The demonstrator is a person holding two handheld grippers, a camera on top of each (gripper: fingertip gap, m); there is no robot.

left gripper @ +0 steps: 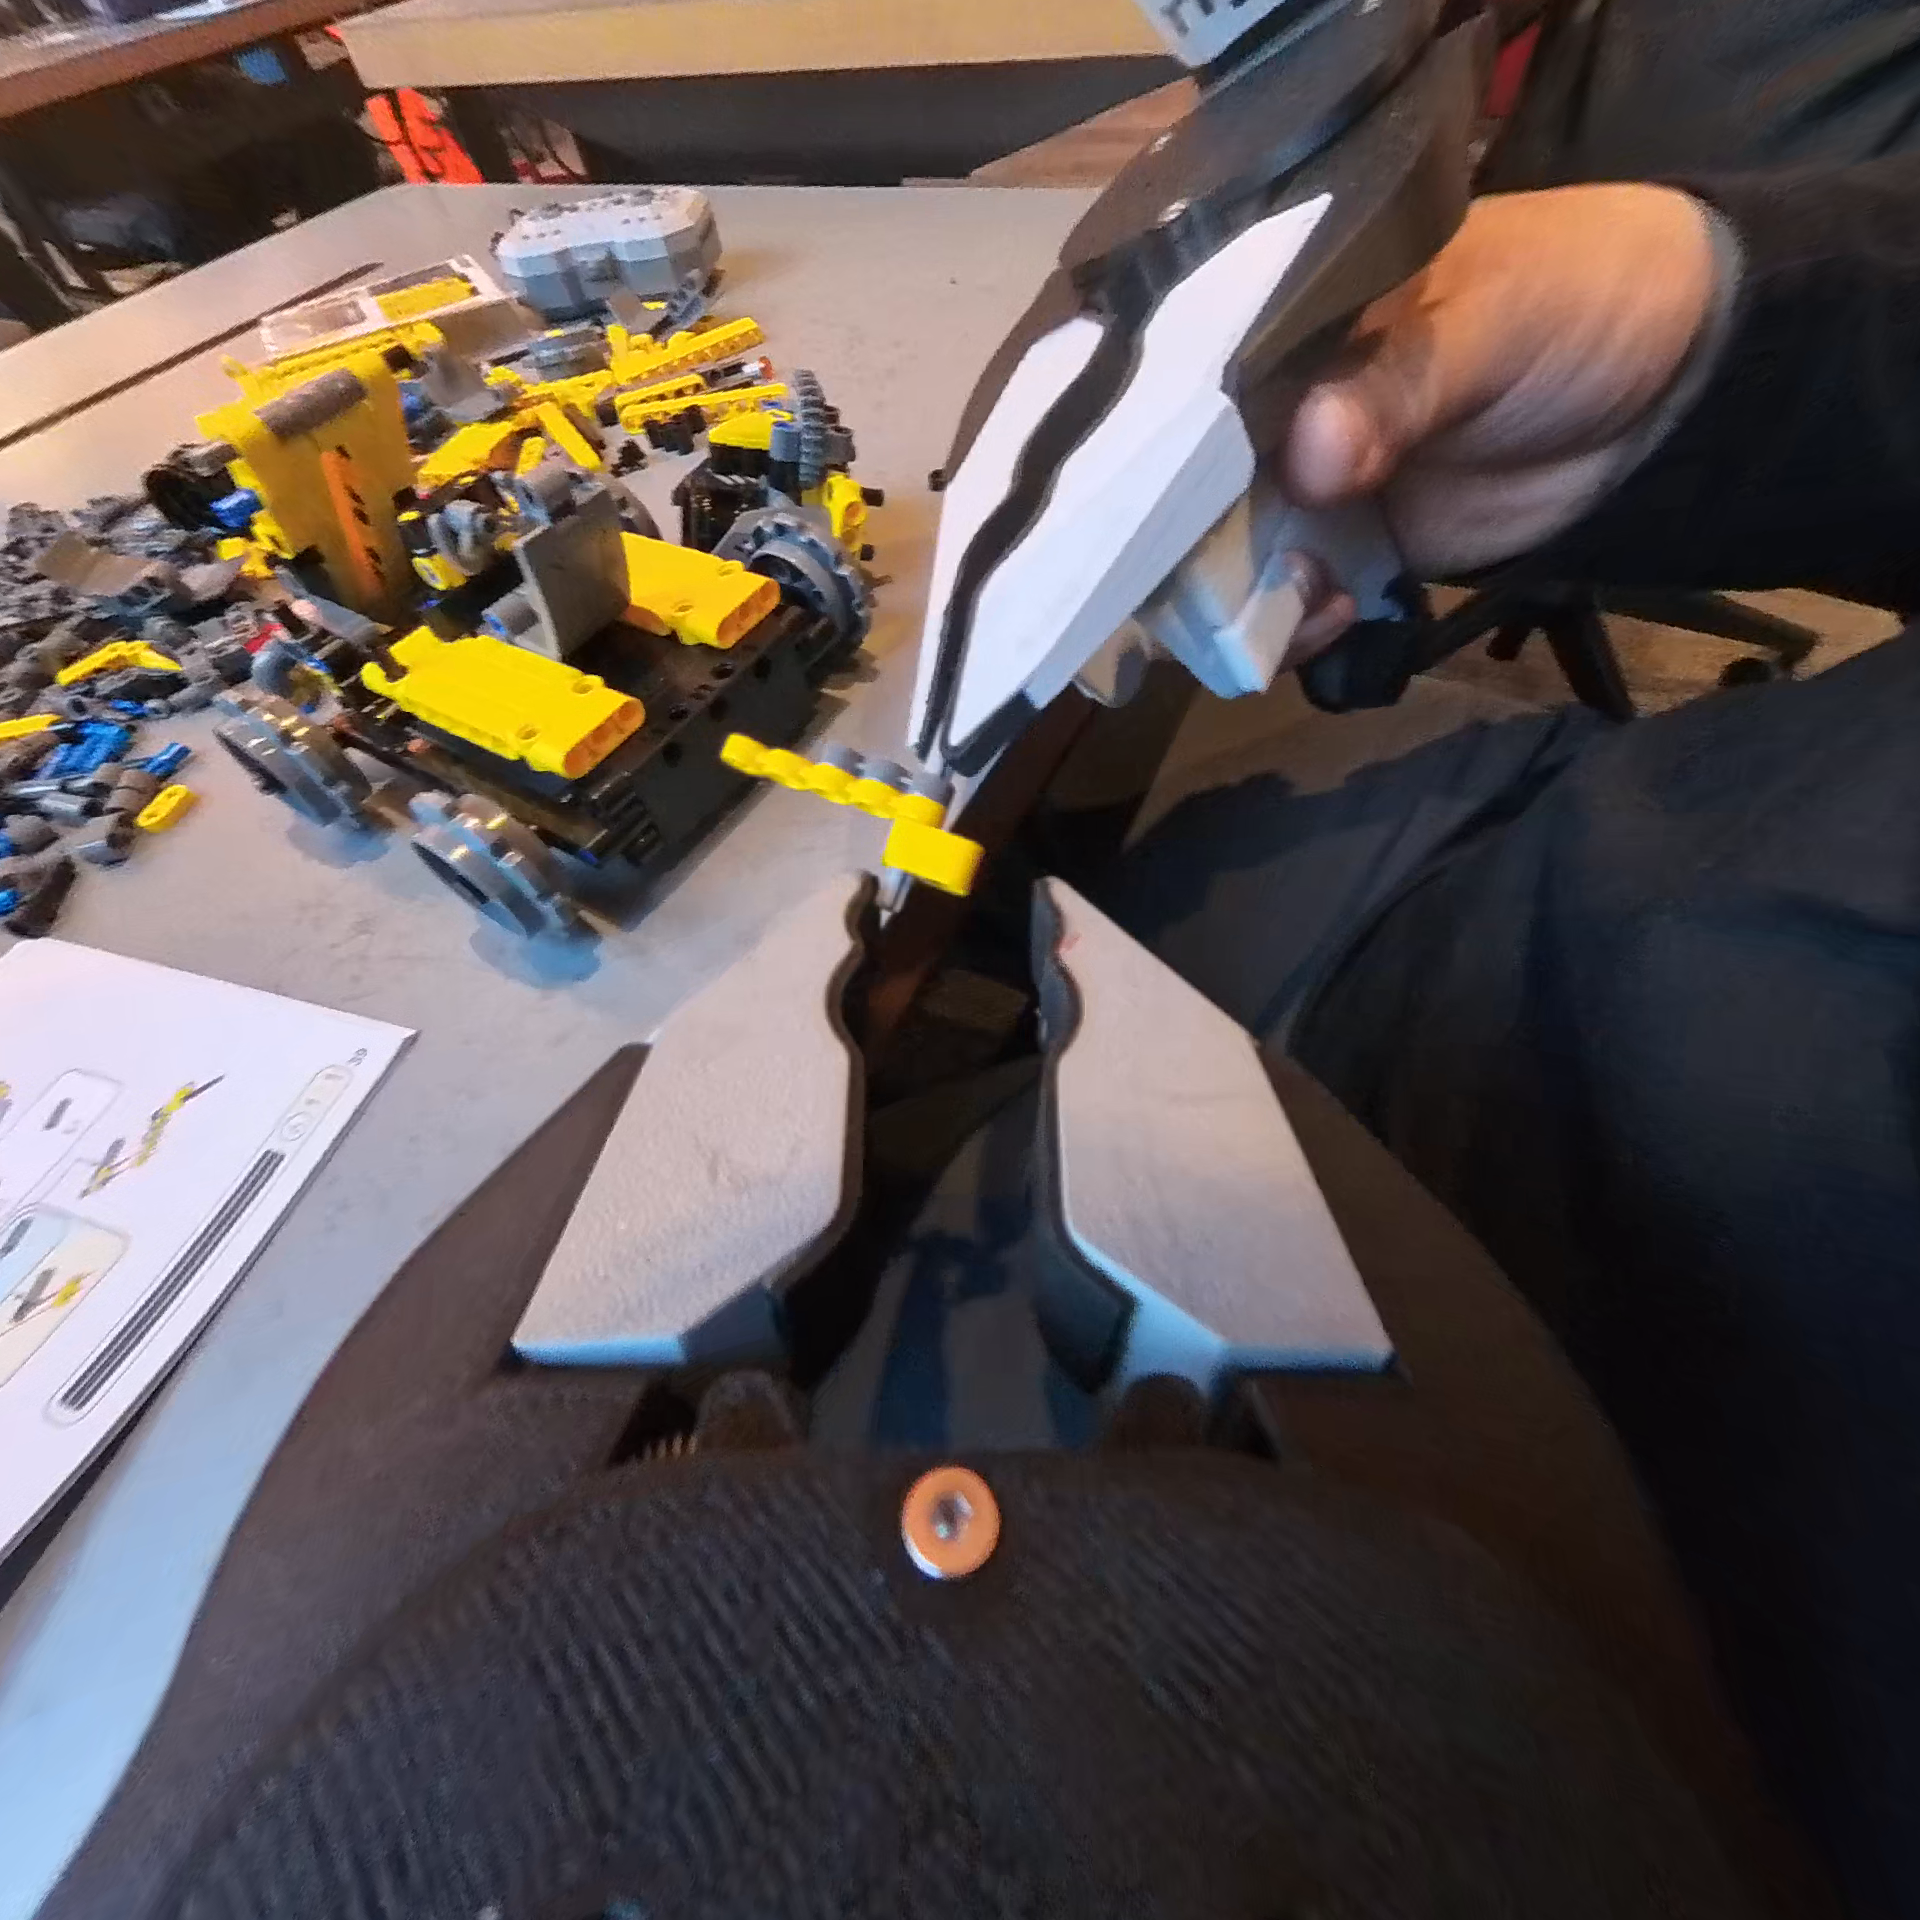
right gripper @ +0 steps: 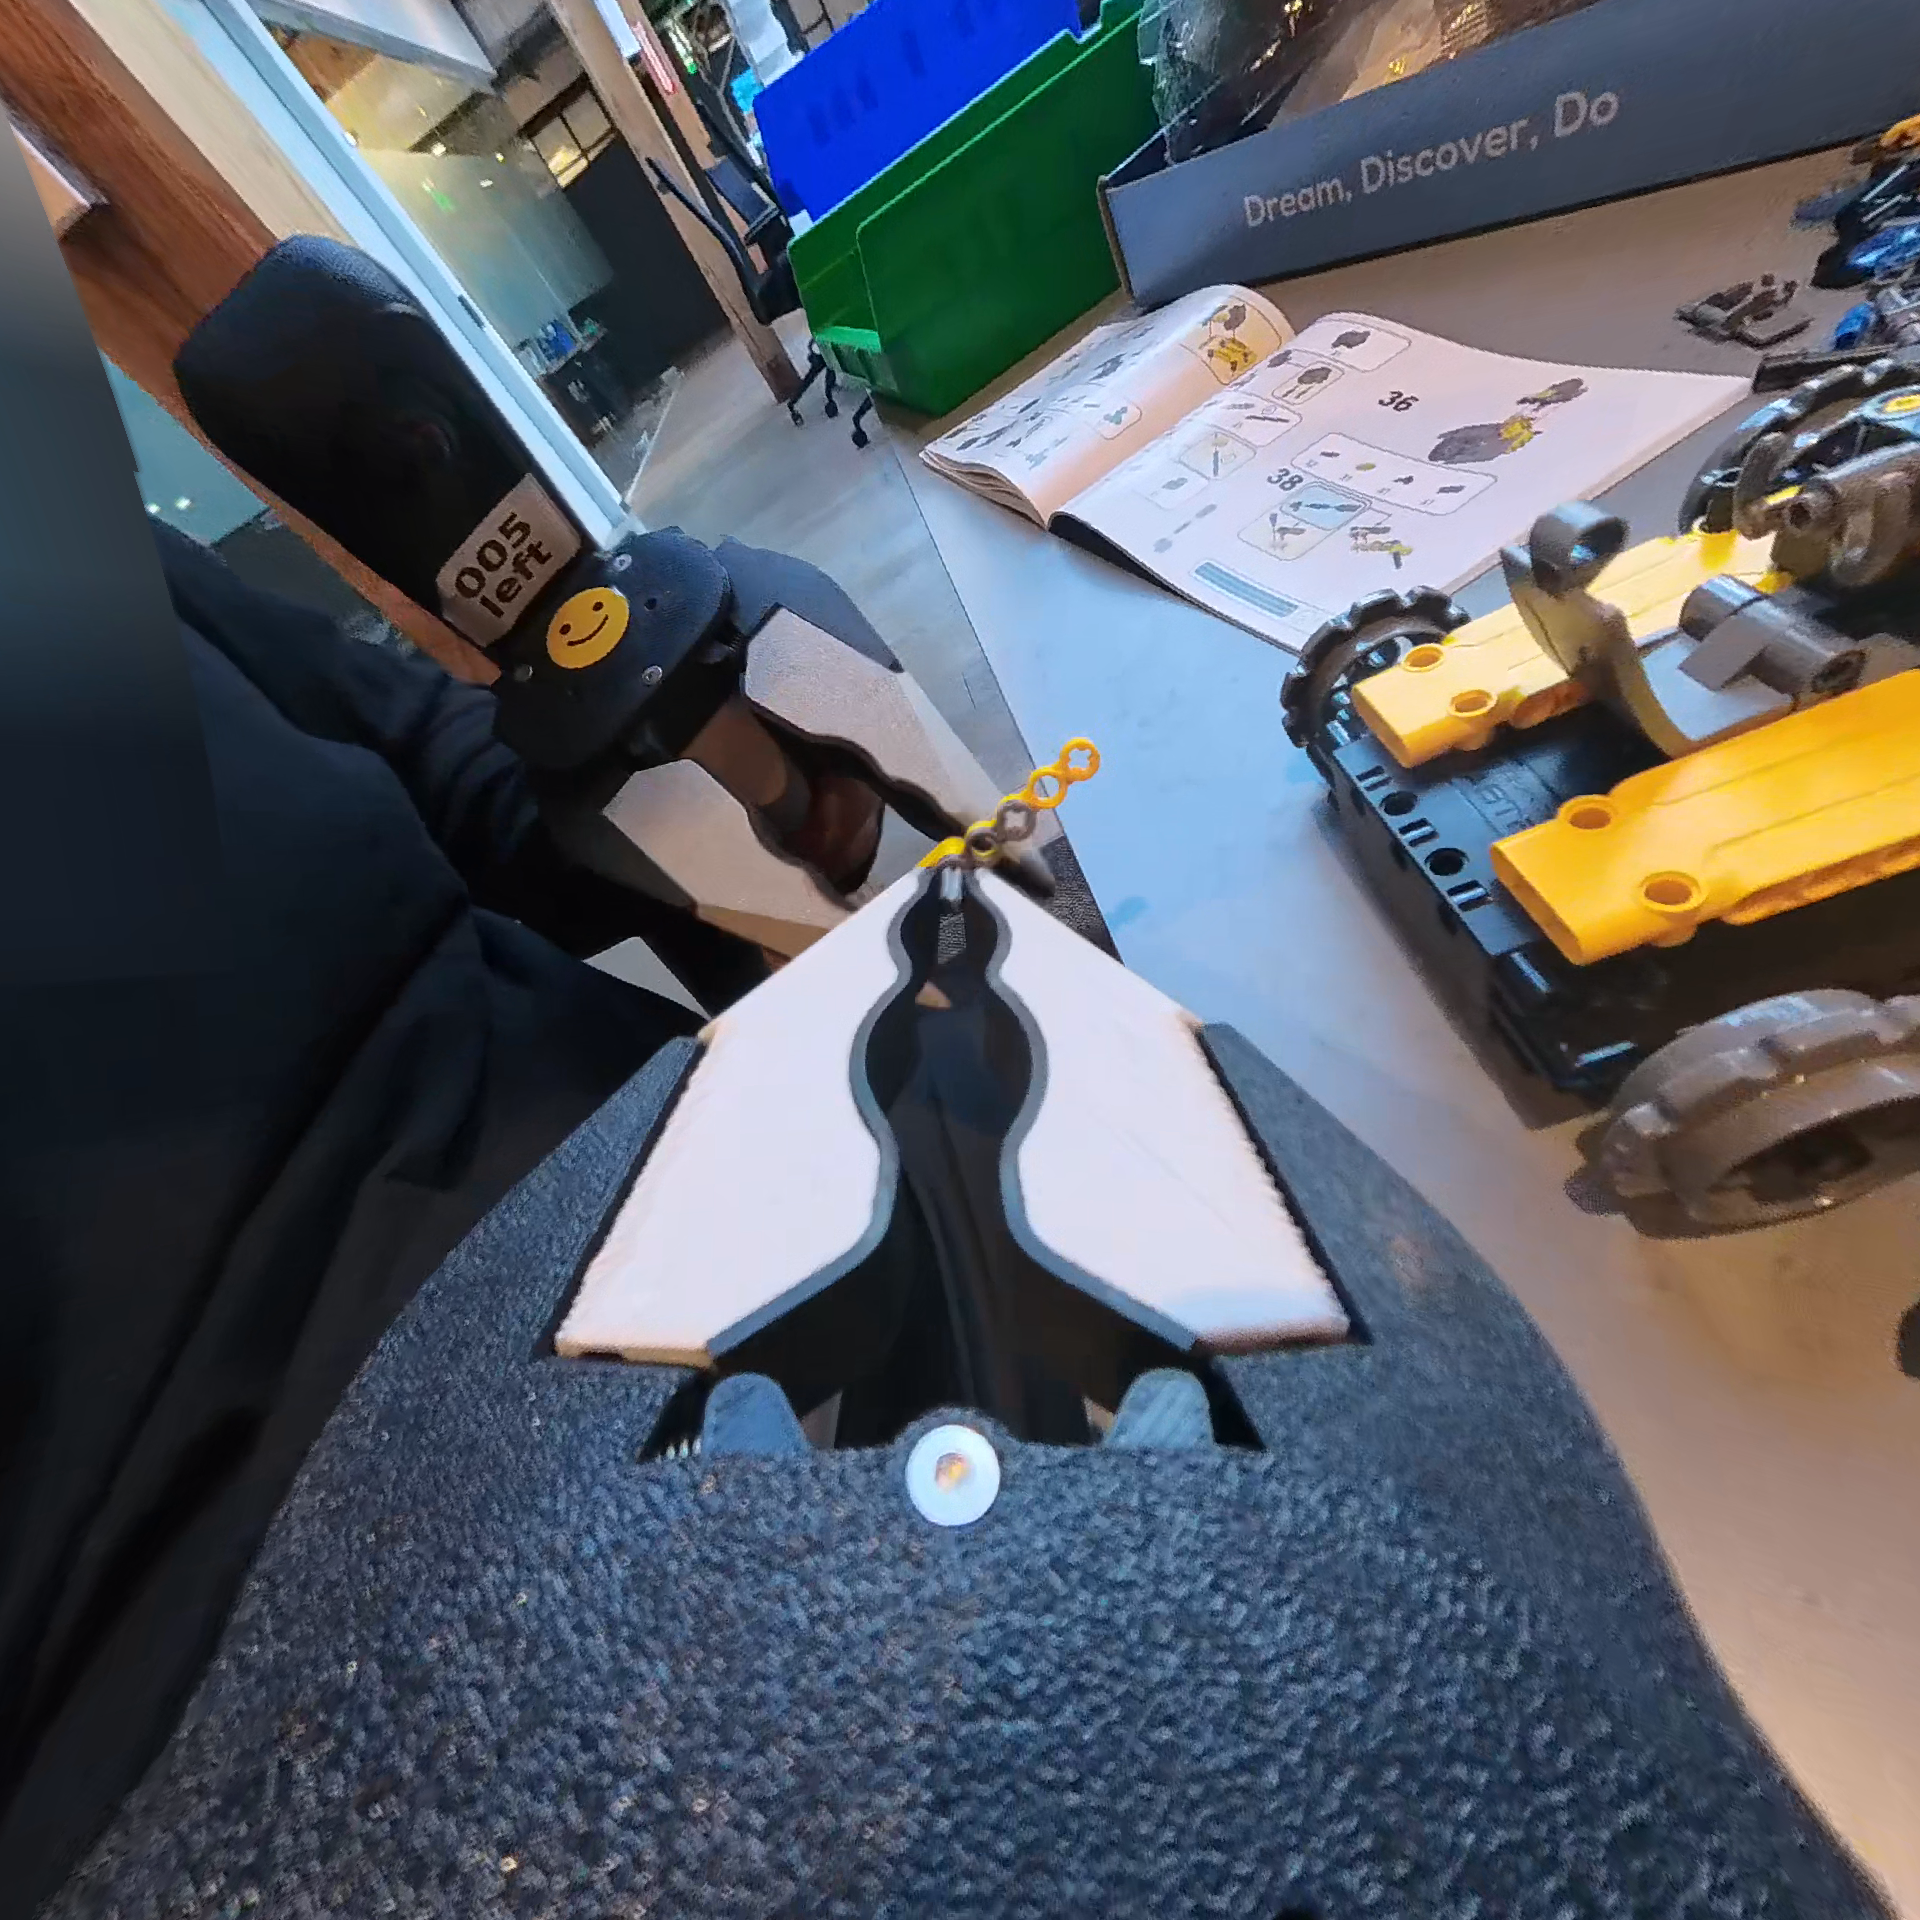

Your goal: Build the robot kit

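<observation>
The right tongs [right gripper: 951,883] are clamped at the tips on the pale grey axle pin of a small yellow perforated plastic beam assembly [left gripper: 847,779], holding it in the air just off the edge of the grey surface [left gripper: 343,914]. The left tongs [left gripper: 951,904] stand apart, one fingertip just beside the pin and, as far as can be judged, gripping nothing. Near the assembly on the surface stand a yellow-and-black toy vehicle chassis with grey wheels [right gripper: 1621,831] and an open instruction booklet [right gripper: 1299,457], presumably kept within reach for reference.
</observation>
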